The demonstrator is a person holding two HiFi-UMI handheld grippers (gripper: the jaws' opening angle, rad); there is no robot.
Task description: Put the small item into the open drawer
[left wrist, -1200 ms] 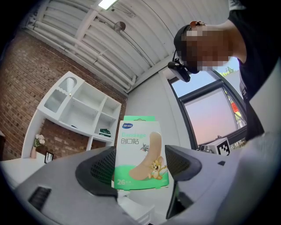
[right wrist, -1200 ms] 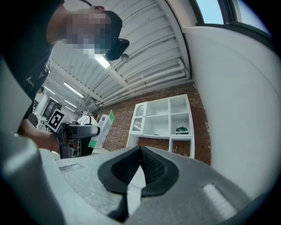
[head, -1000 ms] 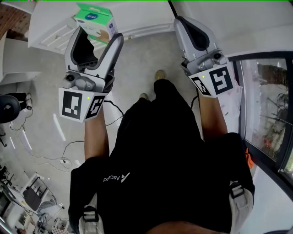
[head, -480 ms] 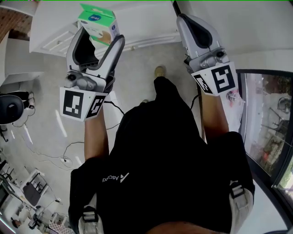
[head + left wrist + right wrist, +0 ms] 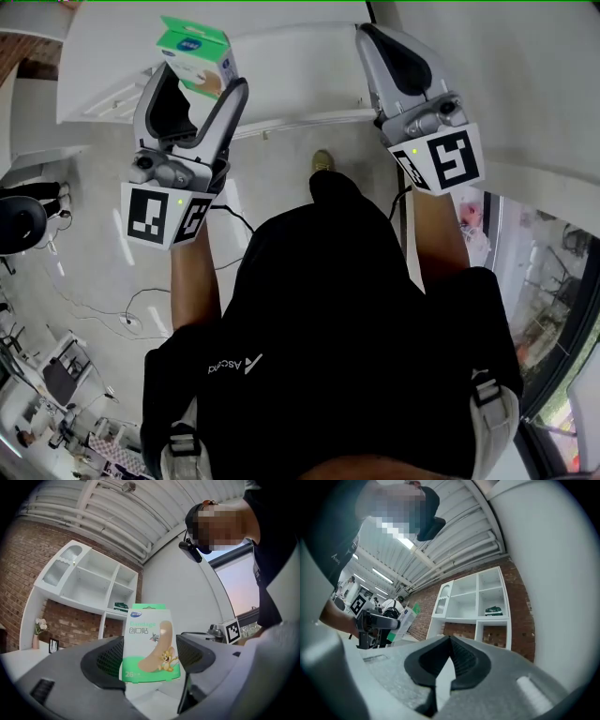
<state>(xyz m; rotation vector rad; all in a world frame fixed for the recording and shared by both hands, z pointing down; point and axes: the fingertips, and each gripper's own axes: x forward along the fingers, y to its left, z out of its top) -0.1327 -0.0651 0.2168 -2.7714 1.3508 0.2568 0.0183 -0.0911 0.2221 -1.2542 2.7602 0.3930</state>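
Observation:
A small green and white bandage box (image 5: 195, 58) stands upright between the jaws of my left gripper (image 5: 195, 94), which is shut on it. The left gripper view shows the box (image 5: 150, 644) head on, with a cartoon plaster on its front, clamped between the two dark pads (image 5: 107, 660). My right gripper (image 5: 389, 42) is held up at the same height, its jaws shut together with nothing in them; the right gripper view shows the pads (image 5: 459, 660) touching. No open drawer is visible in any view.
A white cabinet (image 5: 187, 47) with panelled fronts lies ahead beyond both grippers. White open shelving (image 5: 89, 585) stands against a brick wall, with a green packet (image 5: 493, 611) on one shelf. A glass door (image 5: 553, 309) is at the right. Cables (image 5: 141, 309) lie on the floor at the left.
Both grippers have held their place while the view turned: the white cabinet now spans farther right behind the right gripper, and the glass door has slid lower right.

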